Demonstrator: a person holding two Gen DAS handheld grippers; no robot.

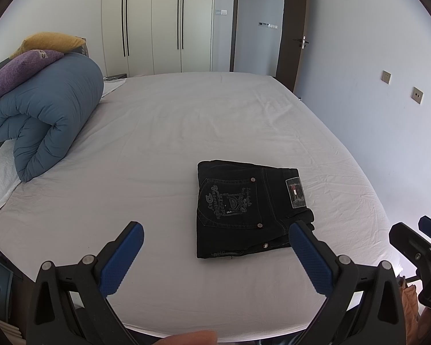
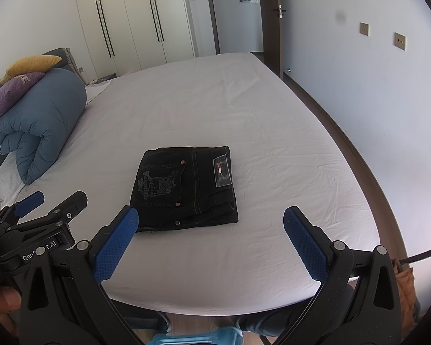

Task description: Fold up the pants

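Observation:
The black pants [image 1: 250, 210] lie folded into a compact rectangle on the white bed sheet [image 1: 186, 129], back pocket and waist label facing up. My left gripper [image 1: 217, 227] hovers open over the near edge of the bed, just short of the pants, holding nothing. In the right wrist view the pants [image 2: 186, 189] sit straight ahead of my right gripper [image 2: 211, 211], whose blue pads [image 2: 115, 244] are spread wide and empty. Each gripper shows in the other's view: the left gripper [image 2: 56, 199] on the left, the right gripper [image 1: 413, 231] at the right edge.
A rolled blue duvet [image 1: 48, 115] with a purple pillow [image 1: 20, 72] and a yellow pillow [image 1: 48, 41] fills the bed's left side. A wall [image 2: 359, 100] runs close along the right. Wardrobe doors [image 1: 158, 23] and an open doorway [image 1: 258, 23] stand behind.

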